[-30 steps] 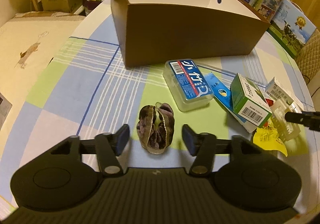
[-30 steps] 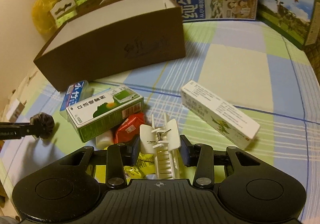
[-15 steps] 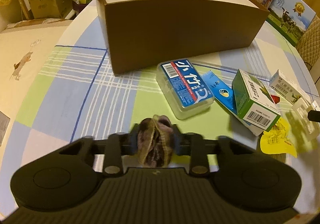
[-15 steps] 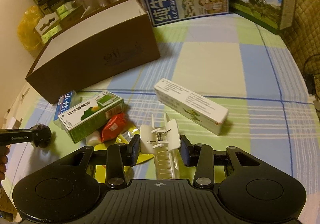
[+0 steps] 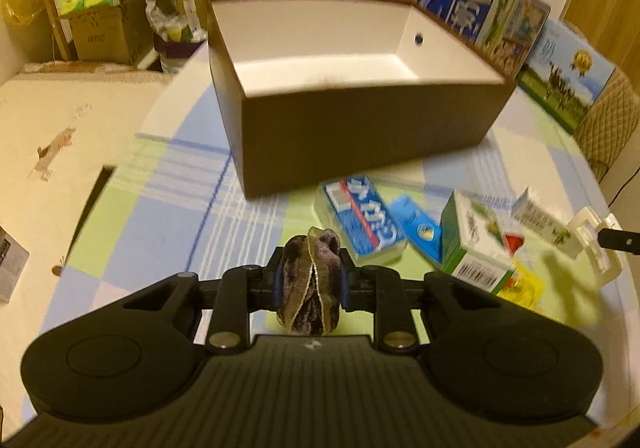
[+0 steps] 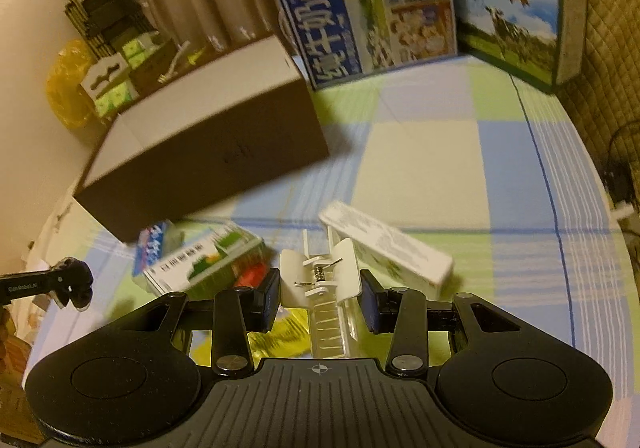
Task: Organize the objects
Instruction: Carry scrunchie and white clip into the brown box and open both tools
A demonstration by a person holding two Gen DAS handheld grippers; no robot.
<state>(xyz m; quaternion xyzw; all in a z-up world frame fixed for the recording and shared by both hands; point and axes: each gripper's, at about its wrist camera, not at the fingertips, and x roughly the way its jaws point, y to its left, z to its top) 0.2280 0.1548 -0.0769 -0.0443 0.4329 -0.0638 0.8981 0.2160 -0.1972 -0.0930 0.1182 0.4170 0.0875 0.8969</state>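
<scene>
Both hands mid-carry, transfer step to the box. My left gripper (image 5: 308, 280) has its jaws pinched tight on the velvet scrunchie (image 5: 310, 288), squashed between the pads and lifted clear of the checked tablecloth (image 5: 168, 207); the open brown box (image 5: 352, 95) sits ahead, white inside, and looks empty as far as I can see. My right gripper (image 6: 320, 298) is clamped on the white hair claw clip (image 6: 320, 280), jaws pressing its wings on both sides, teeth pointing back toward me. It hangs above the yellow wrapper (image 6: 280, 336), near the long white carton (image 6: 388, 244). Still on the cloth: the blue-labelled clear case (image 5: 362, 224), just beside the box's front wall, the green-and-white medicine box (image 5: 472, 252), a flat blue packet (image 5: 416, 228) between them. Frames are motion-blurred, so small labels unreadable. Next, I judge: carry the scrunchie over the near wall, well inside, then spread the jaws; soft, so it drops fine. The clip comes in from the right side and needs to clear the rim; a slip or twist in the pads is the risk.
</scene>
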